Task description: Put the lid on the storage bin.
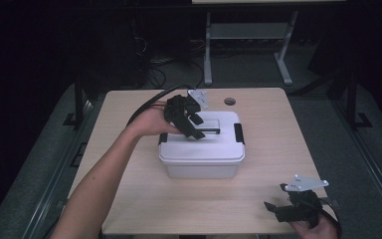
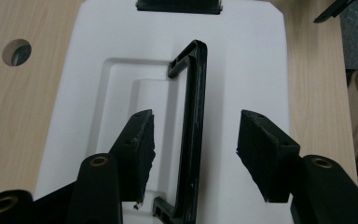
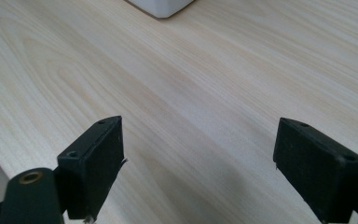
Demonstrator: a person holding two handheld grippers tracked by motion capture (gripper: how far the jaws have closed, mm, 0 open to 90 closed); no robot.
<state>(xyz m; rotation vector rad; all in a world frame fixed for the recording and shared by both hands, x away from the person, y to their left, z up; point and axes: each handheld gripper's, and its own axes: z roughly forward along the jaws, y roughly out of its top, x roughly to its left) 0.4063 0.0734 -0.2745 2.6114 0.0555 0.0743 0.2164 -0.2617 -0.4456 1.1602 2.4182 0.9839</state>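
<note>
The white plastic storage box with a snap-on lid (image 1: 202,149) sits near the middle of the pale wood-grain table (image 1: 278,149), with a black clip latch (image 1: 238,133) on the end that faces the table's right side. A thin black carry handle (image 2: 193,135) lies in the lid's shallow recess, and in the left gripper view it runs lengthwise between the 2 black pads. The left gripper (image 1: 194,125) hovers over the lid with its jaws spread; the handle lies nearer 1 pad, yet neither pad presses on it, so nothing is held. The right gripper (image 1: 278,211) rests low near the table's front right corner, well apart from the box, its jaws wide apart over bare wood.

The main risk is a poor catch on the handle. It is slim and sits off-centre between the pads, so jaws that close from here could nudge it sideways or pinch only its edge, and it might slip out. If the pads come down too low they could strike the lid's recess instead. With the right gripper far away, nothing steadies the box; a pull or push on the lid would likely slide the light container across the smooth table, possibly towards the round cable hole (image 1: 230,101) or an edge. The cable (image 1: 149,107) trailing from the left gripper could also drag on the lid
</note>
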